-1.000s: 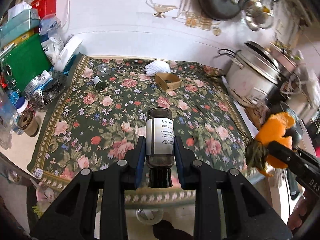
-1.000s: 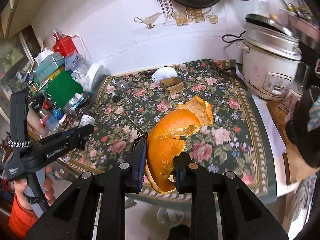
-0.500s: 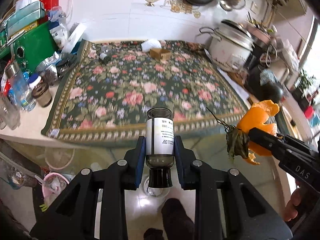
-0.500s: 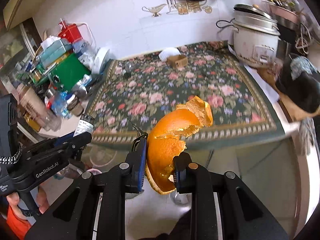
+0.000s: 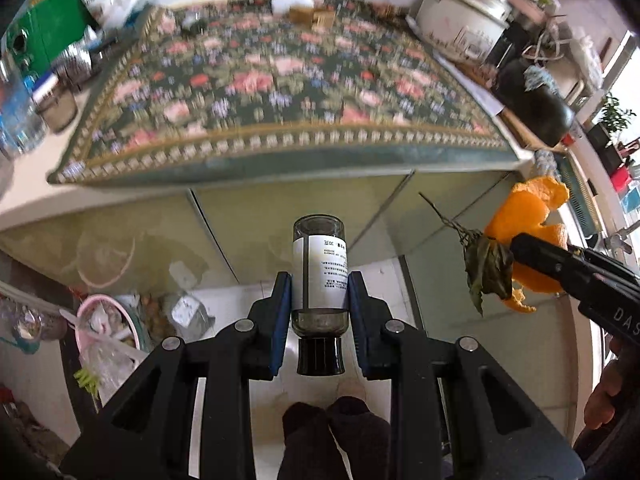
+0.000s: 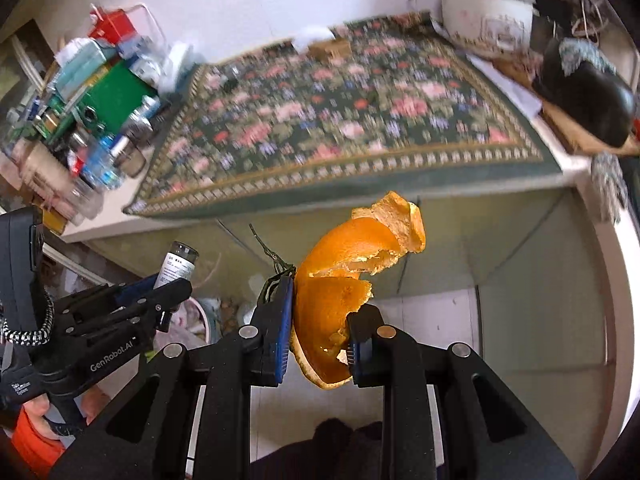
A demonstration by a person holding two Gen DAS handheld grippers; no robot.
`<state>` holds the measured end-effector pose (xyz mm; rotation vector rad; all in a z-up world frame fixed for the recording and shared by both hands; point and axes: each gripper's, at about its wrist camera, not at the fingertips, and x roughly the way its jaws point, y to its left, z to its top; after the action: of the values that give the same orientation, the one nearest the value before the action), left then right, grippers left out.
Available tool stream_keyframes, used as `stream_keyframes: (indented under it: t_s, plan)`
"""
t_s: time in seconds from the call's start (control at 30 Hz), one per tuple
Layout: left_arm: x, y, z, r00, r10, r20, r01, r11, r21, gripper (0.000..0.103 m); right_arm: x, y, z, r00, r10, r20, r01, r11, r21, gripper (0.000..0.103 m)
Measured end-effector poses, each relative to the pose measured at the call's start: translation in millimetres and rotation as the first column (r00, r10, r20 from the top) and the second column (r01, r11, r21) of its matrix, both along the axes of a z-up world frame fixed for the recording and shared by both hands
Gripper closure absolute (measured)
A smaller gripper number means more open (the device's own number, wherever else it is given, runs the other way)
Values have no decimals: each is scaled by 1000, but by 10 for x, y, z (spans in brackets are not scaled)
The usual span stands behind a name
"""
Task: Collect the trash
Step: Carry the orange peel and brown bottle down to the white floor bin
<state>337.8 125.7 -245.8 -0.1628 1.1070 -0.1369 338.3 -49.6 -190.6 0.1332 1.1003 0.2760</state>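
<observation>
Off the worktop's (image 5: 24, 184) front edge, the left gripper (image 5: 320, 304) clamps a small glass bottle (image 5: 319, 276); the right gripper (image 6: 320, 320) pinches orange peel (image 6: 344, 280) above the floor (image 6: 432, 316).

The left gripper (image 5: 320, 300) points steeply downward, its jaws clamped on a small glass bottle (image 5: 320, 276) held cap toward the camera. The right gripper (image 6: 320, 328) tilts down alike, jaws pinching an orange peel (image 6: 344, 292). A hand (image 6: 40, 420) grips the left handle; both grippers hang side by side.
</observation>
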Motion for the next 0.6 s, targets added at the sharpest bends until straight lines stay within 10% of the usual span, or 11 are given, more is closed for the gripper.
stream_keyframes:
  t_s: [0.6]
  plan:
    - [519, -255, -2595, 943, 126, -307, -138, 990, -18, 76, 496, -267, -2051, 953, 106, -283, -117, 993, -21, 82]
